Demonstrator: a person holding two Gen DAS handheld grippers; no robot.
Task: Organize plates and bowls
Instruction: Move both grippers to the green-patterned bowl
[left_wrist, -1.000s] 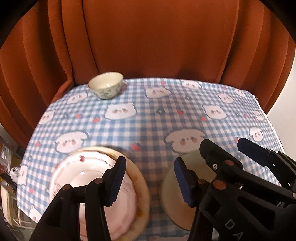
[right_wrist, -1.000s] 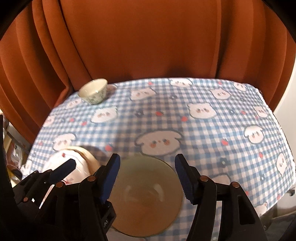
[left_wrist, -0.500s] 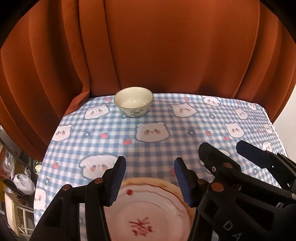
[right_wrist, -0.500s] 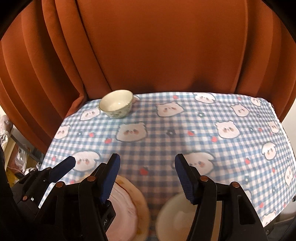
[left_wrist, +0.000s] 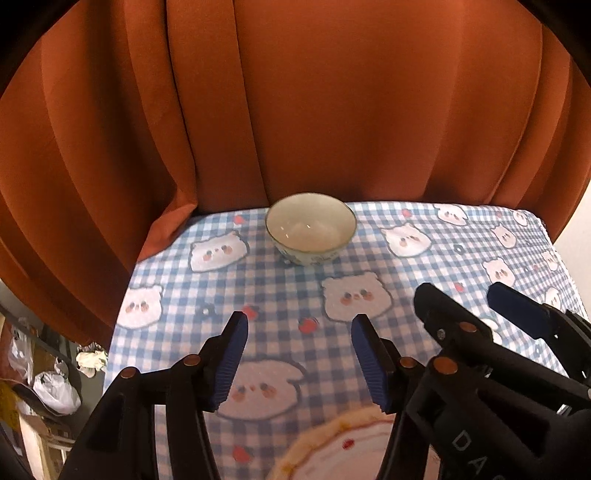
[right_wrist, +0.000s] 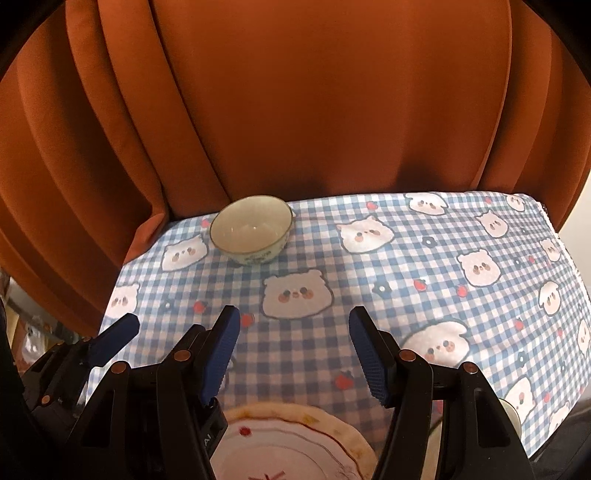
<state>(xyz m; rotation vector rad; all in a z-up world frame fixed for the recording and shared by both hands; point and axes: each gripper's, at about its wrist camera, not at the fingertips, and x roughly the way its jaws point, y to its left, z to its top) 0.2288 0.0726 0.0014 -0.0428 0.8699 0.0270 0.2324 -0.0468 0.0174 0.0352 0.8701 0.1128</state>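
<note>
Two empty grippers over a checked desk, sorting unfinished.
The left gripper (left_wrist: 297, 356), jaws just widened, and the right gripper (right_wrist: 293, 352) stand half open, holding nothing. A small bowl (left_wrist: 311, 228) sits far beyond the near-edge plate (right_wrist: 291, 446), not yet gathered.

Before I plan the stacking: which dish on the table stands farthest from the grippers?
The small bowl with a blue-patterned outside, at the far edge of the checked tablecloth by the orange curtain. The pink plate lies just below both grippers.
</note>
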